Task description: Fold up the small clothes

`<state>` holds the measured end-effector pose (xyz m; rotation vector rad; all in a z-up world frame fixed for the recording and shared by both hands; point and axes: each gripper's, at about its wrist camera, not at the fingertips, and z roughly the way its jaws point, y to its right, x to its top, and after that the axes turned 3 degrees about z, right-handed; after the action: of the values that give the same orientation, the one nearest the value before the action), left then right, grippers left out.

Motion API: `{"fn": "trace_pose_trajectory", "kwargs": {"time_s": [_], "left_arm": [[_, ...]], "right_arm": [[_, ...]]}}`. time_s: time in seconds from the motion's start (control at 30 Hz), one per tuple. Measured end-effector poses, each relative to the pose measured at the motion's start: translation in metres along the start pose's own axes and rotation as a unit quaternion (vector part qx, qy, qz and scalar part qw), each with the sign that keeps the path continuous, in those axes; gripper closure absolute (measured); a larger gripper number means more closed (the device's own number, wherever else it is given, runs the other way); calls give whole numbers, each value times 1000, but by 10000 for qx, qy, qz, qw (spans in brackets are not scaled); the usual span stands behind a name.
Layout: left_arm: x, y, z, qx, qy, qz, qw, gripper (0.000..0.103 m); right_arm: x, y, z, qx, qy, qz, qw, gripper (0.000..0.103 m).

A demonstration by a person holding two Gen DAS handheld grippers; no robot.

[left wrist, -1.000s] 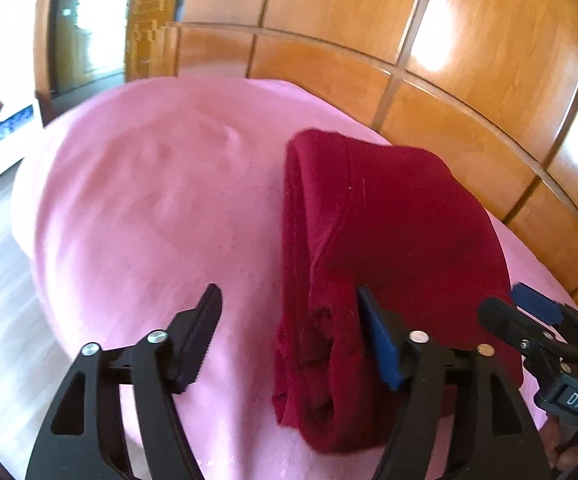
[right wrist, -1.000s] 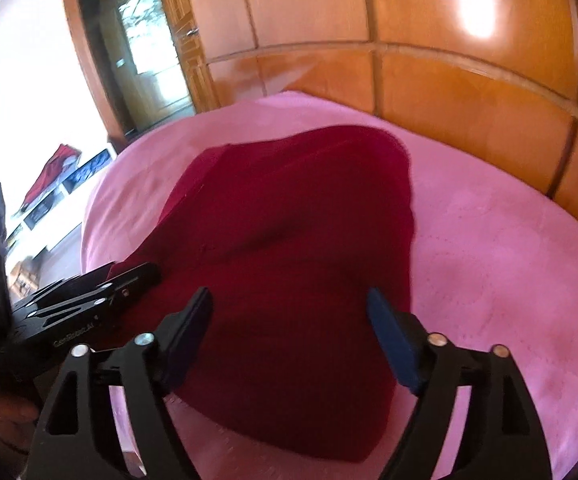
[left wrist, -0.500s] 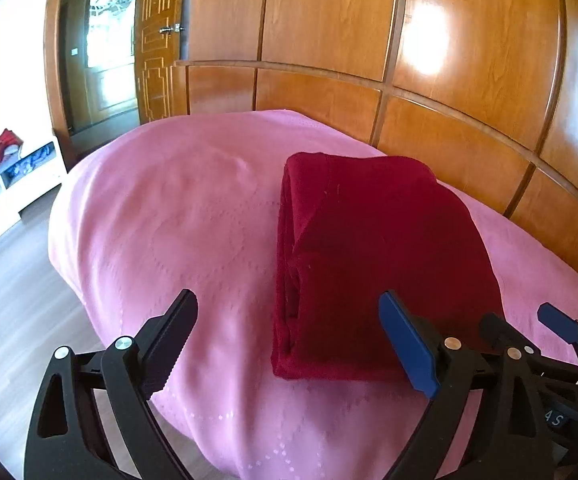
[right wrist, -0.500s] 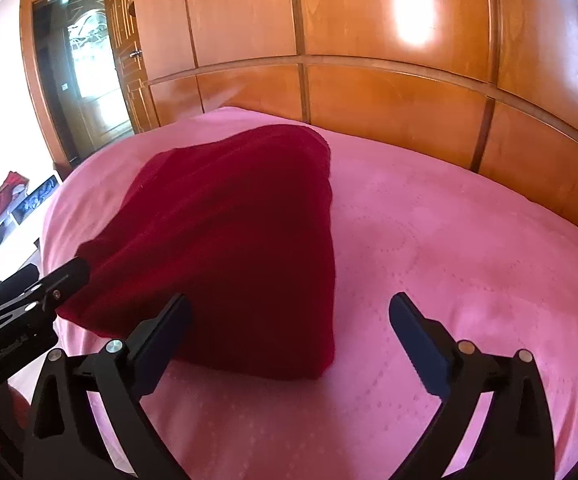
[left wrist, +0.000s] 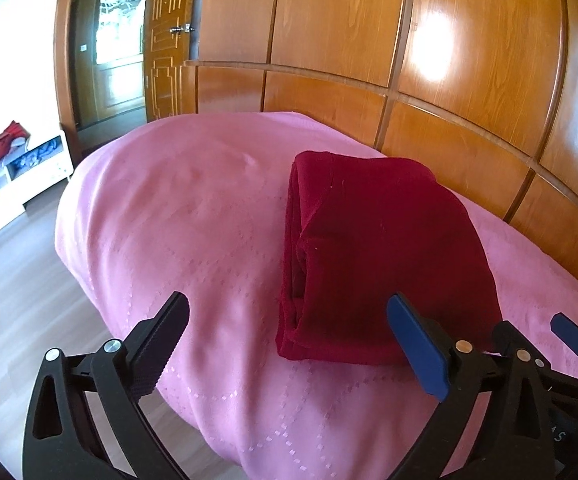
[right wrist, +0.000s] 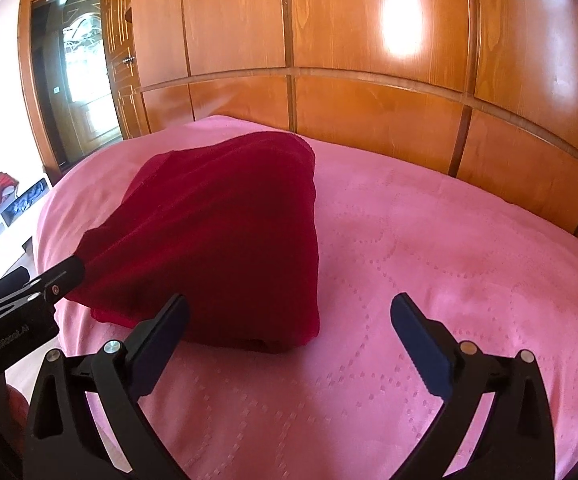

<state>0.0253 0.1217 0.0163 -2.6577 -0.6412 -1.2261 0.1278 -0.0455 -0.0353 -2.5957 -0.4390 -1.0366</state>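
Pink quilted bedspread [left wrist: 193, 240] bears a folded red garment [left wrist: 385, 256] ahead of both grippers; wood-panelled wall [left wrist: 449, 92] beyond. Left gripper [left wrist: 289, 332] has just been opening and stands wide, empty; right gripper [right wrist: 289, 322] likewise wide, empty.

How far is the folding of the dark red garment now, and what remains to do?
Done: the dark red garment lies folded into a compact stack on the pink bedspread. In hand: nothing; the left gripper and right gripper have just been opening, nothing between their jaws. Left: perhaps only straightening its slightly uneven left edge; no other clothes lie on the bed.
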Motion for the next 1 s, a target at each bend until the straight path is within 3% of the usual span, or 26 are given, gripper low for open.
{"fn": "trace_pose_trajectory", "kwargs": {"time_s": [1.0], "left_arm": [[1,2,-11,216,85,104,9997,4]], "right_arm": [[1,-6,-6,-1,70,-212,9998,3]]}}
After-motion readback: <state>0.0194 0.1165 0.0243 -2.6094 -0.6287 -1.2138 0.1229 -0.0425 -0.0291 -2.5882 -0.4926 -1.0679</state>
